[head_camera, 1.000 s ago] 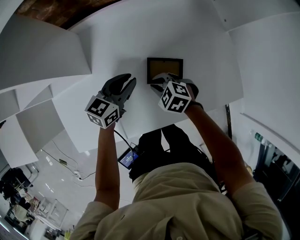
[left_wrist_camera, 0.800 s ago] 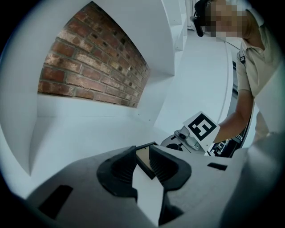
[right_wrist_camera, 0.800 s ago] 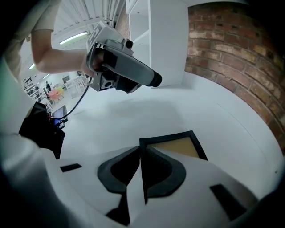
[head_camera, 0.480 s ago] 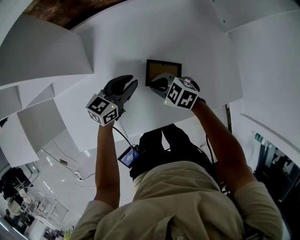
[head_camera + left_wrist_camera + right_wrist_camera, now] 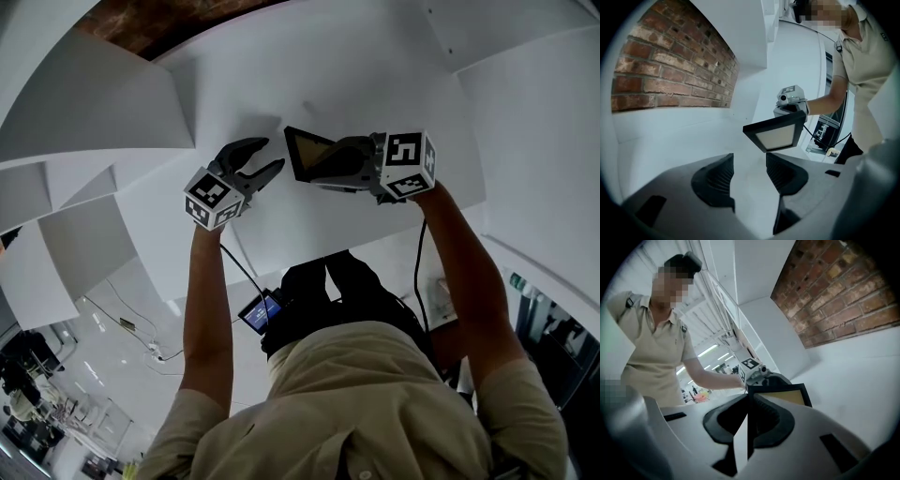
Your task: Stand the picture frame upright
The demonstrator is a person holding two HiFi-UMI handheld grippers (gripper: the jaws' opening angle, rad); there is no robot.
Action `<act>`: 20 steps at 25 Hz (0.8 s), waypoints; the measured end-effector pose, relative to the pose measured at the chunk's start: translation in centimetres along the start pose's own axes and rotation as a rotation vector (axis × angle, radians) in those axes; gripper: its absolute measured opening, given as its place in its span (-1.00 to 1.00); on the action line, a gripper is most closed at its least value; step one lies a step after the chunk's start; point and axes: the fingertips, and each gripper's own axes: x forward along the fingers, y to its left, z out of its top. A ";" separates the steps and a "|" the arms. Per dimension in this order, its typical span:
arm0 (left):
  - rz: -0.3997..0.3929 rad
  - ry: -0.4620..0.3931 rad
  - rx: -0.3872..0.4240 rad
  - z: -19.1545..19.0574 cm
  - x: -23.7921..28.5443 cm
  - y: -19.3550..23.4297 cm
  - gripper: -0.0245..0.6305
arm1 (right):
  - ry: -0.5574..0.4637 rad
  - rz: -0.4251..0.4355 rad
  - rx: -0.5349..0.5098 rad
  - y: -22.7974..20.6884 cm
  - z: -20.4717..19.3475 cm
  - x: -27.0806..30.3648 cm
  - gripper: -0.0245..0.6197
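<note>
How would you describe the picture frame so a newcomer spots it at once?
Find the white table in front of the brick wall. Over it, the right gripper clamps the picture frame by one edge, tilted. It is the only dark-rimmed rectangle with a tan panel there.

We seem to be in a lab or recording studio set up inside a big open hall; a bare white tabletop [image 5: 375, 84] is boxed in by plain white panels [image 5: 94, 112], with a patch of brick wall [image 5: 670, 70] behind; long strip lights [image 5: 708, 350] run overhead; cables [image 5: 122, 319] trail across the pale floor; cluttered benches [image 5: 33, 412] stand further off; the person wears a small screen [image 5: 258, 314] at the waist.
</note>
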 end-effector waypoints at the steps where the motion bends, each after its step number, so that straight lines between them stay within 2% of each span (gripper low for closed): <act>1: -0.009 0.008 0.016 0.1 0.5 0.0 -0.31 | -0.008 0.044 0.007 0.5 0.2 0.0 -0.80; 4: -0.046 0.019 0.072 0.4 1.8 -0.5 -0.26 | 0.000 0.168 0.024 2.1 0.1 0.2 -0.80; 6: -0.099 0.006 0.119 1.1 2.3 -1.7 -0.25 | 0.018 0.218 0.029 2.8 -0.4 0.4 -0.80; 9: -0.204 0.006 0.162 1.8 2.7 -4.2 -0.25 | 0.026 0.229 0.036 2.5 -0.9 0.0 -0.80; 11: -0.217 0.026 0.160 1.5 2.9 -4.7 -0.26 | 0.010 0.220 0.043 2.2 -1.0 -0.8 -0.80; 15: -0.152 0.017 0.127 2.0 2.8 -3.8 -0.32 | -0.069 0.146 0.059 1.0 -0.4 -3.0 -0.78; 20: -0.012 -0.015 0.094 3.8 2.2 -2.1 -0.34 | -0.183 -0.074 0.066 -2.1 0.9 -6.3 -0.73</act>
